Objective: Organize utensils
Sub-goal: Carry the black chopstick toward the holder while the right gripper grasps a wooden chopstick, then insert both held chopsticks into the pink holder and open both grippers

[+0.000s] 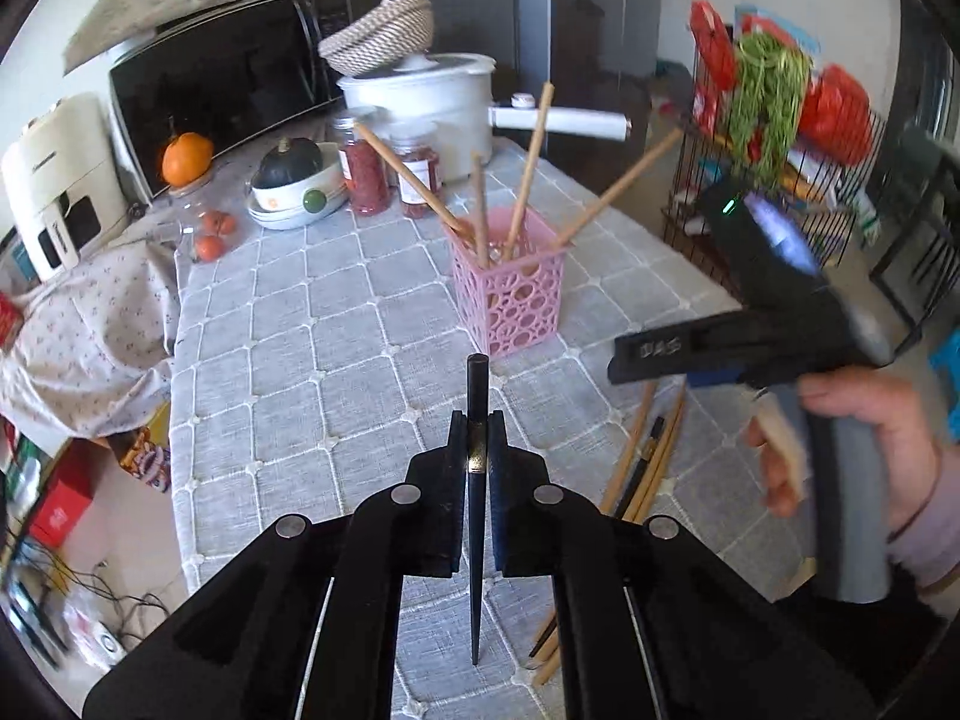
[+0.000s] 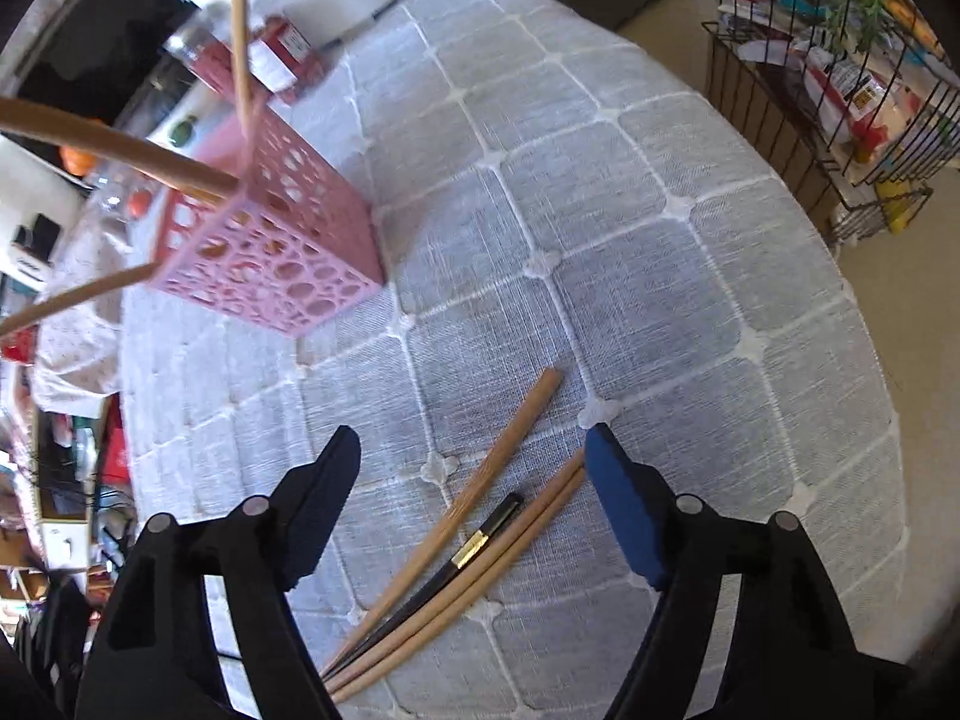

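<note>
— Left gripper point(image 1: 478, 420)?
— Clamped tight on black chopstick point(image 1: 477, 516), lifted, aimed at pink holder point(image 1: 510, 288) mid-table for dropping in.
— Right gripper point(image 2: 471, 450)?
— Gaping, empty, poised over loose chopsticks point(image 2: 480, 540) near table's point(image 2: 660, 276) front edge.

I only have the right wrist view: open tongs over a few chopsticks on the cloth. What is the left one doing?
Observer: The left tongs are shut on a black chopstick, lifted off the cloth.
Operator: How full is the pink basket?
Observer: The basket holds four wooden chopsticks, all leaning outward.
Operator: Anything behind it I can't make out?
Observer: A white pot with a long handle stands behind it, with a woven bowl upside down on its lid.
</note>
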The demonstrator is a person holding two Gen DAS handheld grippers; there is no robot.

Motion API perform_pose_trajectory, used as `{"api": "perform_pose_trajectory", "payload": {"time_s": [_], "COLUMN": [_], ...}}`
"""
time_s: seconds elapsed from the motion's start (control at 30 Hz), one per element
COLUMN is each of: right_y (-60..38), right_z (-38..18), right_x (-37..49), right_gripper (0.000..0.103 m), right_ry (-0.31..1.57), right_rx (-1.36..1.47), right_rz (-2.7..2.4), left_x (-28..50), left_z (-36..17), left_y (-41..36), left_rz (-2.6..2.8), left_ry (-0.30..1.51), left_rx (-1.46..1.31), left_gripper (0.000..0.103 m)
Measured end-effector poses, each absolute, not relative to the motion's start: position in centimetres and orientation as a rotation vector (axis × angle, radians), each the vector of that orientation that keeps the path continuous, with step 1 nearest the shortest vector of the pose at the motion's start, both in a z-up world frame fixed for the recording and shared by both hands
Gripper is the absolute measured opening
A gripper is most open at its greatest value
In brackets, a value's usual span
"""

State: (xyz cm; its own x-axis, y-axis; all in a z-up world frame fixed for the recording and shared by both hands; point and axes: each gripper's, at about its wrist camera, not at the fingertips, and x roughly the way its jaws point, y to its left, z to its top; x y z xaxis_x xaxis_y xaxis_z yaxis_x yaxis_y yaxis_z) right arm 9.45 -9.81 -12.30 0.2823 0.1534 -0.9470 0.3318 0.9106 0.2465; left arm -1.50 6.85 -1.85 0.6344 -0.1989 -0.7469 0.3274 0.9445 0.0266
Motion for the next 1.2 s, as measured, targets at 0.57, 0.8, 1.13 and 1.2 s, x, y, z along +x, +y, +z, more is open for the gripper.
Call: {"api": "perform_pose_trajectory", "payload": {"time_s": [0.57,0.8,1.13,1.2], "right_y": [-10.6,-10.4,-8.8,-9.4], "right_z": [-11.4,-4.0,6.1,8.1], "right_x": [9.0,4.7,0.1,-0.4], "right_gripper": [0.011,0.010,0.008,0.008], "right_ry": [1.063,0.852,0.704,0.683], "right_rx": [0.604,0.510,0.360,0.367], "right_rz": [-0.152,-0.017,0.136,0.158], "left_x": [-1.6,-2.6,-2.8,-2.9], "left_z": [-0.6,1.6,6.0,7.4], "left_y": [10.6,10.3,7.6,7.0], "left_rz": [-0.282,-0.280,-0.311,-0.319], "left_ry": [0.798,0.730,0.688,0.675], "left_rx": [0.007,-0.011,0.003,0.010], "left_gripper": [0.006,0.006,0.006,0.006]}}
